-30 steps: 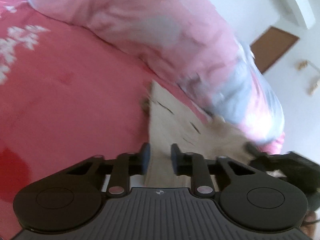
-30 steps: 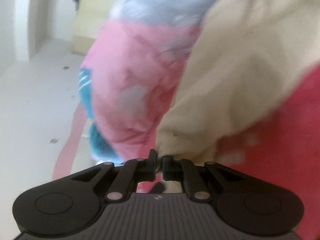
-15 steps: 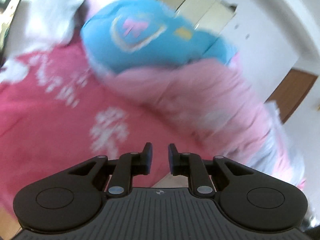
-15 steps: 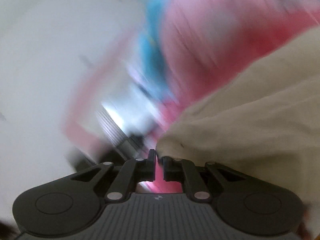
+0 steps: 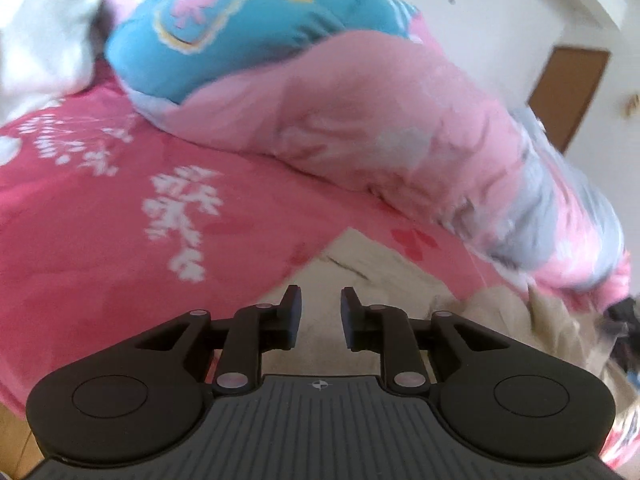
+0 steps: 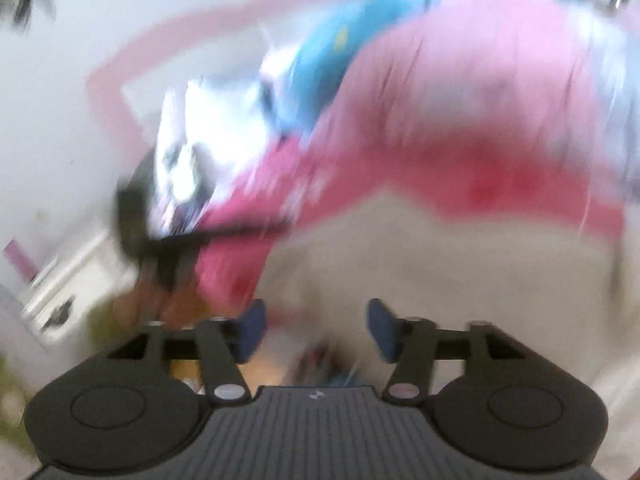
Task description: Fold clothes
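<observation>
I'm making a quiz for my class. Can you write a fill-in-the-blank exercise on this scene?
1. Both grippers, left gripper and right gripper, are ____.
2. The beige garment lies on a ____ bedsheet.
3. The pillow atop the pink quilt is ____.

Missing words: open; pink; blue

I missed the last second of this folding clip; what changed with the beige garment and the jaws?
The right gripper let go: its jaws, pinched on the beige cloth garment's edge a second ago, now stand wide apart. The left gripper stayed open, over the garment again. The pink quilt stayed on the red bedsheet.
</observation>
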Tool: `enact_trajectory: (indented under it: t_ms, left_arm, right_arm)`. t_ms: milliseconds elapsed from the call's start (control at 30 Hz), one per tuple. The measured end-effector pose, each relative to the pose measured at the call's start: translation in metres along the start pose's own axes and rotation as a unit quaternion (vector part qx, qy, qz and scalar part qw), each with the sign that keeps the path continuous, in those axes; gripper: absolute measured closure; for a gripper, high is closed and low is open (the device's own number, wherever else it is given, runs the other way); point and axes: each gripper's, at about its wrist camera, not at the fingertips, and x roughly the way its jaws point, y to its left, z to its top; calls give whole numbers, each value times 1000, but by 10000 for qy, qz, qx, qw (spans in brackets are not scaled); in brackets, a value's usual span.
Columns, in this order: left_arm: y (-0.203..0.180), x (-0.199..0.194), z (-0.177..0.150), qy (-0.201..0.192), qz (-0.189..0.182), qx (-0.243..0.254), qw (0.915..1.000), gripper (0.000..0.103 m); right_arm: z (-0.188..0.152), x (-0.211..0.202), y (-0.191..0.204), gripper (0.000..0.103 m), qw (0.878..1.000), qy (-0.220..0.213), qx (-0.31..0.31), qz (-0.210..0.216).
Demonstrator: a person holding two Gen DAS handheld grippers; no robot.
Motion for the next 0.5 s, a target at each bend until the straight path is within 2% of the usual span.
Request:
enact_trajectory:
  t_ms: [67,133,233,333,467,500]
  left_arm:
    - [-6,8,-7,147,176,214,9995,81]
    - [-7,11,-9,164,230,291,9992,81]
    - [-6,14,-10,194,268,318,9989,81]
    - [-6,17,-10,225,307,345,9987,81]
    - [-5,22,-11,265,357,380,9983,80]
    - [-5,22,-11,263,353,376,9983,80]
  right_arm:
    - [20,16,-18,36,9994,-201,-28,-267]
    - [33,40,-38,36,9994,-162,53,-287]
    - [47,91,-71,36,9989,214,366,-185]
    - [34,120,-95,38,9962,689,521,-102]
    - [22,146,-109,53,9912,1187,589,-47]
    - [21,148,-110,63,9907,1241,559,-36]
